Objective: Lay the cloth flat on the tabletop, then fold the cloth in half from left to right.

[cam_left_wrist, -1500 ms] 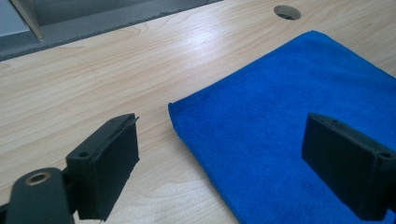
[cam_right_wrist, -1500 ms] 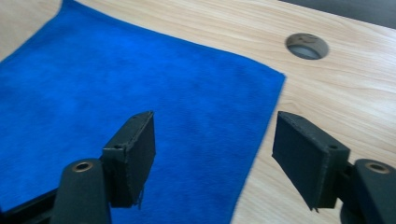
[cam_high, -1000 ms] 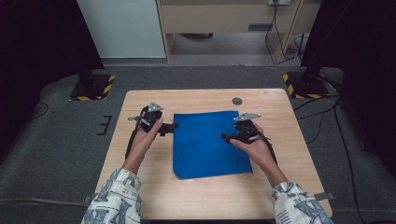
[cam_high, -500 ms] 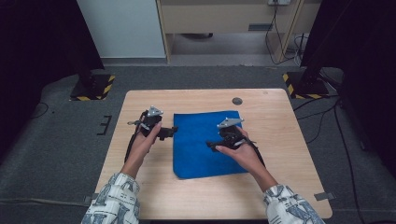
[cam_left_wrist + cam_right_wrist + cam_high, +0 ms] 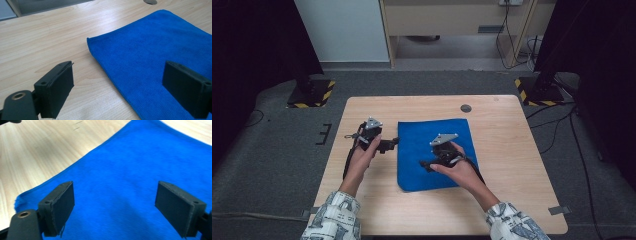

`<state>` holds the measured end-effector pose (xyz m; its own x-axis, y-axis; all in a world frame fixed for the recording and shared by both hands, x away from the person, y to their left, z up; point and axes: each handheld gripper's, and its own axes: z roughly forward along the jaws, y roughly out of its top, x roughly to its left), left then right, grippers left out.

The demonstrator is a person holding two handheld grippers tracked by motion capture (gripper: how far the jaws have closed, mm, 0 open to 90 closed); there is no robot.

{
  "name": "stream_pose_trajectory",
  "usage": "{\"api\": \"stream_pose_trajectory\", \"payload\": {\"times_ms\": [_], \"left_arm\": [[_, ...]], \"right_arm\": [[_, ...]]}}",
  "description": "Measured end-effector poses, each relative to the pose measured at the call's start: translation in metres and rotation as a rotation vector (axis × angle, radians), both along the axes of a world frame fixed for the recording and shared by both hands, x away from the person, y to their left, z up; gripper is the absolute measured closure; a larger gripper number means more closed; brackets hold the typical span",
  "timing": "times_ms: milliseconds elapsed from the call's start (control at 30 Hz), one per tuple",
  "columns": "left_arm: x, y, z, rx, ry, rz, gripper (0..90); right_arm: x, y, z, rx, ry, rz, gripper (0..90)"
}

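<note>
A blue cloth [image 5: 422,132] lies flat in the middle of the wooden table [image 5: 517,150]. My left gripper [image 5: 395,145] rests at the cloth's left edge, pointing right. In the left gripper view its jaws [image 5: 122,92] stand open, one over bare wood and one over the cloth [image 5: 155,47], with the cloth's edge between them. My right gripper [image 5: 424,164] hovers over the cloth's lower middle, pointing left. In the right gripper view it is open [image 5: 115,207] just above the blue cloth [image 5: 140,162], with nothing gripped.
A dark round grommet [image 5: 466,108] sits in the tabletop behind the cloth, also visible as the grommet [image 5: 150,1] at the top edge of the left gripper view. Bare wood surrounds the cloth. Stands with yellow-black striped bases [image 5: 312,92] sit on the floor beyond the table.
My right gripper has moved left, from the cloth's right edge to over its middle, jaws still open. The left gripper has stayed in place.
</note>
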<state>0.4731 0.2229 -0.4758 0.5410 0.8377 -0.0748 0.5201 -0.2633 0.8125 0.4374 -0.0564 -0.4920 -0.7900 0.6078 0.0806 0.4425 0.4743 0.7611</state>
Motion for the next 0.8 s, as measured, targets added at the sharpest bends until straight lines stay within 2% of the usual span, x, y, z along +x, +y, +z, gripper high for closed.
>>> {"api": "stream_pose_trajectory", "payload": {"times_ms": [333,433,700,800], "left_arm": [[-0.006,0.009,-0.006,-0.003,0.006,0.015,9.4],[-0.009,0.008,-0.005,0.017,-0.003,0.012,9.4],[-0.016,0.011,-0.004,0.024,-0.01,0.01,9.4],[-0.017,0.013,-0.005,0.036,-0.011,0.018,9.3]], "right_arm": [[-0.016,0.026,0.001,0.012,0.01,0.072,22.5],[-0.022,0.034,0.001,0.019,0.012,0.095,25.8],[-0.038,0.05,-0.003,0.013,0.025,0.159,41.0],[-0.044,0.054,-0.004,0.028,0.027,0.177,46.9]]}}
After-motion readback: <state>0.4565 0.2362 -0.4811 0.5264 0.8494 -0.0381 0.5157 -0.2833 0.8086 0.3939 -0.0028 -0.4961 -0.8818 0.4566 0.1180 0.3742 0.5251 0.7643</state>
